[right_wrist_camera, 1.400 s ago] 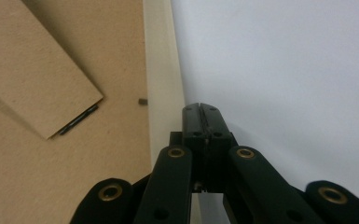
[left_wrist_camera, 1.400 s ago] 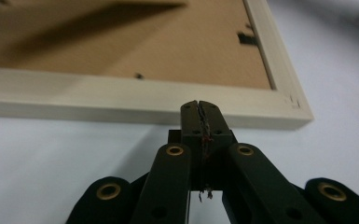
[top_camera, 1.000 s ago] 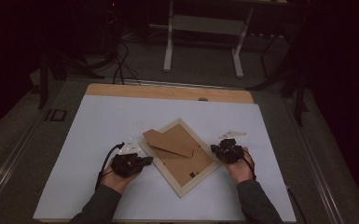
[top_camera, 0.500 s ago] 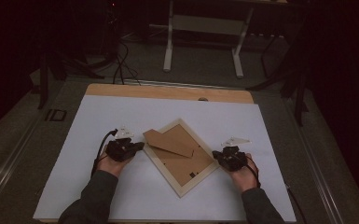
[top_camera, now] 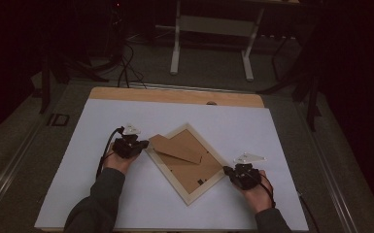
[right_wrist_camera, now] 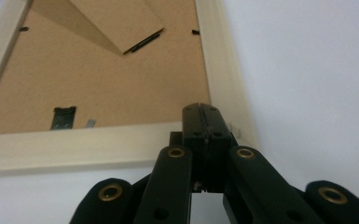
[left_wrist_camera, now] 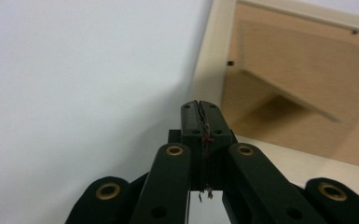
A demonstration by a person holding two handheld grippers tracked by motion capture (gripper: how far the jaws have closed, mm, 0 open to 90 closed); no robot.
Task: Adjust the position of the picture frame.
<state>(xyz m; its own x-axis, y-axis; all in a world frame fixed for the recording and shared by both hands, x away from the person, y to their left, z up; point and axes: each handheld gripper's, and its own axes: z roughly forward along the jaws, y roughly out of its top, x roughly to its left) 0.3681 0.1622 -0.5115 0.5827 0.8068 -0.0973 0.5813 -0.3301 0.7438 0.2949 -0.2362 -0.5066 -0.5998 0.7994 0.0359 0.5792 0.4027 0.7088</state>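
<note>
A person's left gripper [top_camera: 137, 144] rests low on the white table [top_camera: 97, 194], jaws pressed together on nothing, tips just beside the left corner of a picture frame [top_camera: 187, 196]. The frame lies face down in the middle of the table, turned like a diamond, its brown backing board [top_camera: 184, 167] up and a cardboard stand [top_camera: 175, 148] folded out across it. It looks light and rigid, possibly glazed, so best handled by its pale wooden rim. At the frame's right corner sits the right gripper [top_camera: 230, 172], jaws likewise closed and empty, forearm angled inward from below
</note>
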